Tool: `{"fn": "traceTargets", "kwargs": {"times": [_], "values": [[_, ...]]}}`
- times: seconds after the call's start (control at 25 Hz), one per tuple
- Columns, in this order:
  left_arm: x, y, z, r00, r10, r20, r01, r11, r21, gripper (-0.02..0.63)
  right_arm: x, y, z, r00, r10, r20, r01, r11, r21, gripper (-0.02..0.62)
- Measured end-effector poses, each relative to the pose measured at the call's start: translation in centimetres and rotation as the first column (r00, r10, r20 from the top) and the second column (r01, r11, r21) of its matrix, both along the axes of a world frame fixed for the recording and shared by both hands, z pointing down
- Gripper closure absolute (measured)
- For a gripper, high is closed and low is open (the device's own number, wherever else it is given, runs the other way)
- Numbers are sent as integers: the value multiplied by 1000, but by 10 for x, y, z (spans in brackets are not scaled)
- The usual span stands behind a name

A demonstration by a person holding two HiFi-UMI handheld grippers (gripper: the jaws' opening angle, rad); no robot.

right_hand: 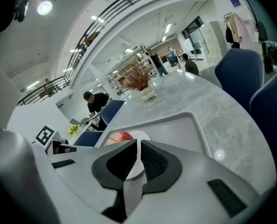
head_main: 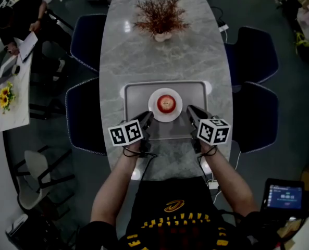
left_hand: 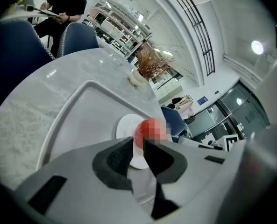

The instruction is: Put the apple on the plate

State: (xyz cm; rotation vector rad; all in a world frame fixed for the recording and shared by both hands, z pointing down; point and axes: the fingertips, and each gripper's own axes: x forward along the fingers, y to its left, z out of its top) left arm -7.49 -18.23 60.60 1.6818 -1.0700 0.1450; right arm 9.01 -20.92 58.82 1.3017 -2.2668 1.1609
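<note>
The apple [head_main: 166, 103] sits on the plate [head_main: 153, 113], and the plate lies in the middle of the tray [head_main: 136, 95]. By the look of it the placing is done, and at most backing off is left. The left gripper [head_main: 148, 117] and right gripper [head_main: 191, 111] flank the plate's near side, both with jaws all but closed and holding nothing.

Dim, dark-cornered head view, brighter gripper views lit from overhead, ceiling lamp [right_hand: 44, 7] flaring, edges fisheye-bent
</note>
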Motion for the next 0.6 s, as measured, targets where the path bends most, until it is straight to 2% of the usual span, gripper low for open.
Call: {"fn": "traceTargets", "kwargs": {"times": [0.12, 0.2, 0.44, 0.6], "values": [[5, 8, -22, 997, 49, 57, -53, 995, 88, 538, -2, 7, -20, 1000, -16, -17, 17, 997, 74, 566], [10, 14, -40, 991, 87, 103, -103, 982, 159, 538, -3, 14, -33, 999, -28, -29, 31, 993, 117, 566], [20, 41, -90, 963, 151, 225, -222, 916, 334, 538, -19, 46, -59, 997, -70, -23, 73, 985, 159, 566], [34, 69, -118, 952, 171, 252, -267, 868, 419, 539, -28, 67, -78, 996, -91, -25, 94, 976, 197, 566]]}}
